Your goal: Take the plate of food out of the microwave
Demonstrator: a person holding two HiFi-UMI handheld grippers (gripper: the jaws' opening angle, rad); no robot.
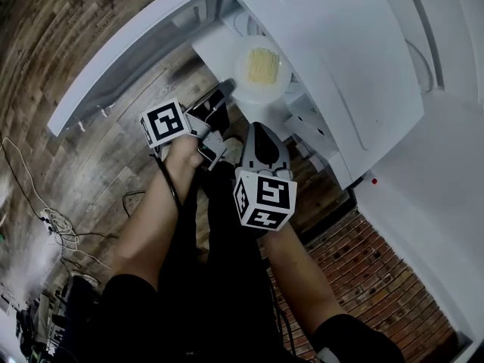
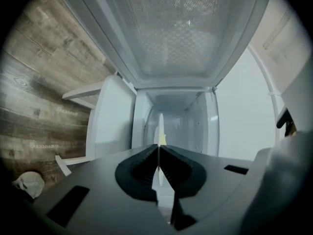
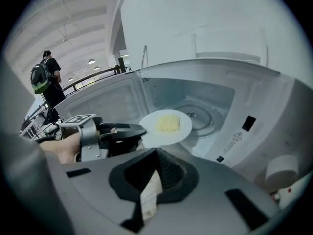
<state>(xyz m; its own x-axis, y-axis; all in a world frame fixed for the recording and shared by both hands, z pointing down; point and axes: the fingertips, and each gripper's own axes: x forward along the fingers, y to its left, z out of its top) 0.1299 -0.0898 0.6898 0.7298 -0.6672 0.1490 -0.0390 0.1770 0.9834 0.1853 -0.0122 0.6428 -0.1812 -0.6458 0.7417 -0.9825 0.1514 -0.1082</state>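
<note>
Plate of food (image 3: 166, 127): gripped by its near rim in the left tongs (image 3: 139, 130), both pads pressed shut on the thin white edge. Seen edge-on from the left gripper view, so only a pale sliver and a speck of yellow between the pads.

Right tongs (image 3: 156, 152) closed at the tips, set just short of the plate and not touching it. Low between the pads, a pale printed strip, too blurred to identify. Fingertips of the right tongs hidden in the head view behind their own grey body and marker cube (image 1: 265, 197).

On the plate, one flat heap of yellow food (image 3: 168, 123) near the middle; kind of food hard to tell.

Plate held roughly level at the mouth of the open microwave (image 3: 254, 97), in front of the glass turntable (image 3: 200, 112). Unclear whether lifted off the cavity floor or resting on it.

Door (image 1: 128, 48) swung wide to the left. Below, wood-plank floor (image 1: 83, 150).

Far off in the right gripper view, a person with a backpack (image 3: 46, 77), small and dim. At lower right, a white round thing (image 3: 281, 170), cut off by the edge of the view.
</note>
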